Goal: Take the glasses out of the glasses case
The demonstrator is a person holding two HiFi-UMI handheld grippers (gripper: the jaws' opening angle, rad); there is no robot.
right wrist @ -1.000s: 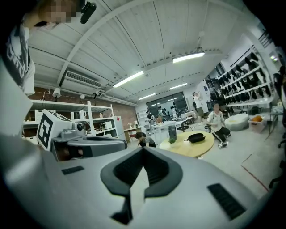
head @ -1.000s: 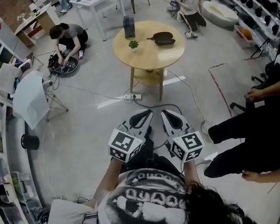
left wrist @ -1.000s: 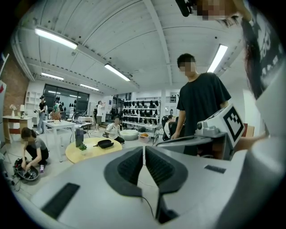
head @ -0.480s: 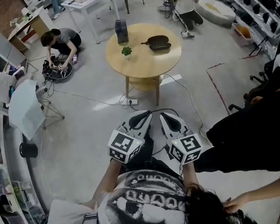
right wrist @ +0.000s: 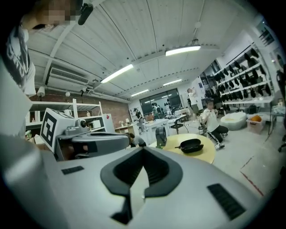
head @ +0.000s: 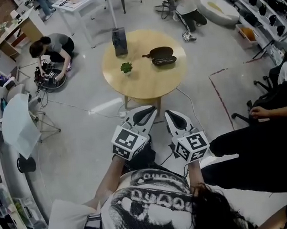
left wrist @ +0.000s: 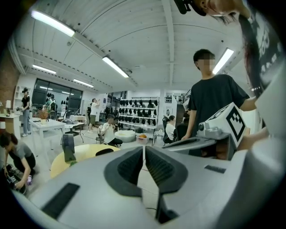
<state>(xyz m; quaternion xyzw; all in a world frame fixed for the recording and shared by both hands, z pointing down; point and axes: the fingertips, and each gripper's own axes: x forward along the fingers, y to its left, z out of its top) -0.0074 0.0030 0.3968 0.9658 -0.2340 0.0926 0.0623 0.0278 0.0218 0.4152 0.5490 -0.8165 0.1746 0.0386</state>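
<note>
**Both grippers held out, short of the table**

Left gripper (head: 149, 112) and right gripper (head: 170, 115) sit side by side before the chest, aimed slightly down toward the round table (head: 143, 81). Both pairs of jaws are pressed together with nothing between them. The glasses case (head: 161, 56) lies open on the table, well apart from both.

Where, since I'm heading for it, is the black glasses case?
In the head view, the black glasses case lies on the right half of the round pale wooden table, right of the small green plant.
</note>
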